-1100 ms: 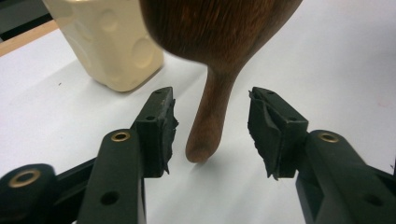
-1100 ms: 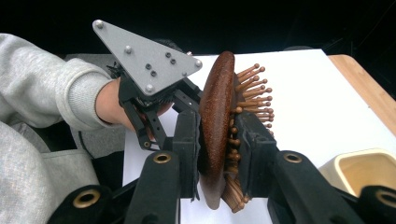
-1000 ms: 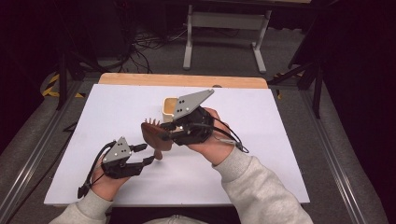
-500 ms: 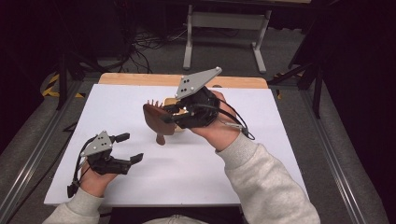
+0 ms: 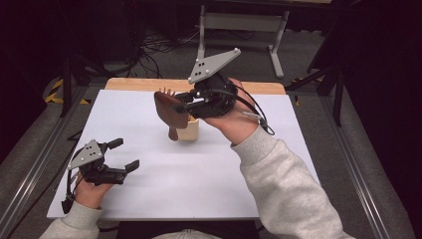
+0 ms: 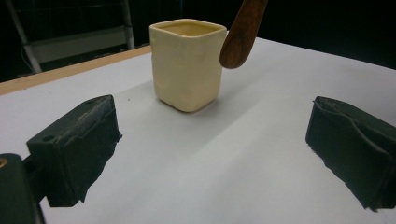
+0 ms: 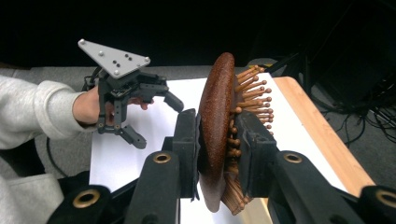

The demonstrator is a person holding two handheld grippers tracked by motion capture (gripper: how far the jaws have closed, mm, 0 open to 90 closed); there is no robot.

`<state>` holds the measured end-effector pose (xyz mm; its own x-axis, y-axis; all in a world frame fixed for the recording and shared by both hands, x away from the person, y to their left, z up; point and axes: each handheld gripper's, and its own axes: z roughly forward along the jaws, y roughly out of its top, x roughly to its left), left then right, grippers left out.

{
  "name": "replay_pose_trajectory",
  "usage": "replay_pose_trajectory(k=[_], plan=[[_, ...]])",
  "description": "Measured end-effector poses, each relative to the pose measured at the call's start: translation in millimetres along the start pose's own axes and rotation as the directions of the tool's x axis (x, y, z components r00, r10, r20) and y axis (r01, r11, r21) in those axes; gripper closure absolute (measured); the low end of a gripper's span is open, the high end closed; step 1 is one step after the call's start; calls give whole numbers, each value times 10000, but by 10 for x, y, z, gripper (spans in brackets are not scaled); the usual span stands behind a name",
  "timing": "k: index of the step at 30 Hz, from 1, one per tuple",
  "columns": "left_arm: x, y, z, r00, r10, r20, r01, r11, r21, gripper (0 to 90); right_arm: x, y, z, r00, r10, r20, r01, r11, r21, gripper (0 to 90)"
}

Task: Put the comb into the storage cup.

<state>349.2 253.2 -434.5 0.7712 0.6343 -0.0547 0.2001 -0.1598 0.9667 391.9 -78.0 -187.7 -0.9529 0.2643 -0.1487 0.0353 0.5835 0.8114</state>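
Observation:
A brown wooden hairbrush (image 5: 168,110) with wooden pins hangs in the air, its handle pointing down just over a cream square cup (image 5: 189,131). My right gripper (image 5: 183,102) is shut on the brush head (image 7: 215,116), one pad on its smooth back and one among the pins. The cup (image 6: 187,63) stands upright mid-table with the handle tip (image 6: 239,37) beside its rim. My left gripper (image 5: 125,154) is low at the front left, away from both. Its jaws have just been opening, and nothing lies between the fingers (image 6: 74,144). It also appears as the left gripper (image 7: 156,121) beyond the brush.
The white tabletop (image 5: 149,199) ends in a wooden strip (image 5: 134,83) at the far edge. A metal stand (image 5: 239,25) and floor cables (image 5: 159,45) lie beyond it. Rails (image 5: 30,174) run along both sides.
My left gripper let go near the brush, opened wide and drew back to the front left. My right gripper lifted the brush and carried it farther away, over the cup.

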Motion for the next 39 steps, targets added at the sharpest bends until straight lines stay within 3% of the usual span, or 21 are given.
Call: replay_pose_trajectory(k=[7, 19, 39], plan=[[69, -40, -33, 9991, 18, -429, -16, 10000, 39, 37, -92, 78, -79, 9996, 18, 296, -14, 9999, -153, 721], [112, -69, -41, 9987, -33, -508, 36, 10000, 72, 36, -345, 132, -164, 9949, 258, 970, -235, 9994, -251, 721], [115, -68, -44, 9990, 13, -448, -12, 10000, 22, 36, -755, 10, -18, 9807, 919, 1727, -947, 9955, 77, 720]])
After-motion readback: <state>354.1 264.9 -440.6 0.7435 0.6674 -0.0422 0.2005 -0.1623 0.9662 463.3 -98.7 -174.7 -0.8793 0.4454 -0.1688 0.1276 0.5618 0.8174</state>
